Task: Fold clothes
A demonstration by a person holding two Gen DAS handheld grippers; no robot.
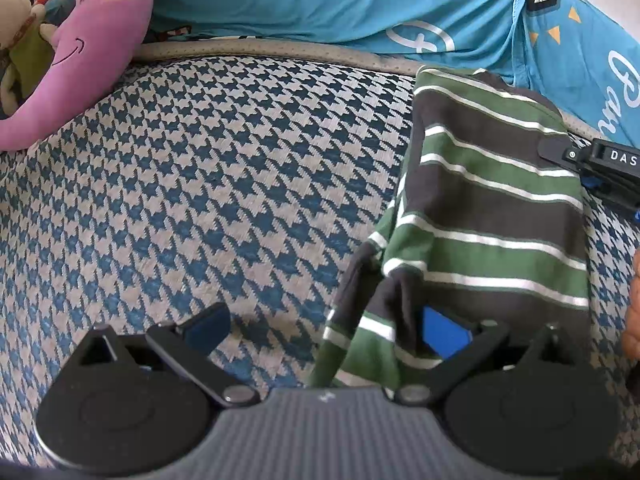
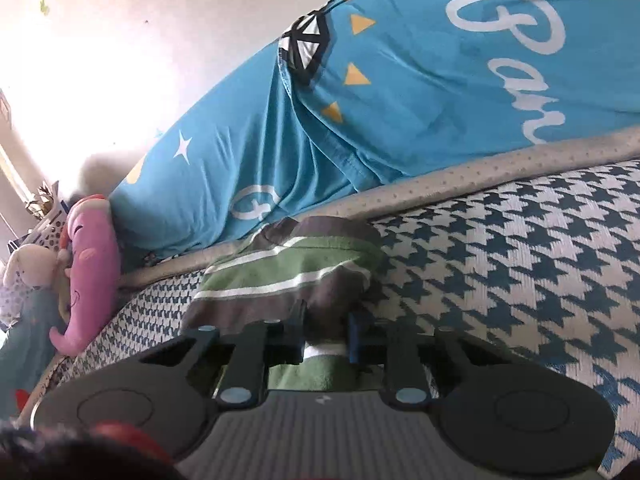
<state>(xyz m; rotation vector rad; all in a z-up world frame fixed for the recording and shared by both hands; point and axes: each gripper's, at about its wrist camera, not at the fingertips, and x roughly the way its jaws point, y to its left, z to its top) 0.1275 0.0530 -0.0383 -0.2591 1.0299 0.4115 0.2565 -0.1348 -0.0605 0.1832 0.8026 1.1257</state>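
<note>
At nine o'clock my left gripper (image 1: 320,334) gapes wide, clamping nothing, though a drooping fold brushes its right finger. The striped garment (image 1: 492,208) lies at two o'clock on the houndstooth mat (image 1: 200,184). My right gripper (image 2: 325,338) pinches its near edge. It looks light, soft and floppy; I'd take hems or corners.

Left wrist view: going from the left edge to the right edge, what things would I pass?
Beige stuffed toy → pink plush toy → bare houndstooth mat → green and grey striped garment → right gripper reaching in from the right edge, its black body marked "DAS".
</note>
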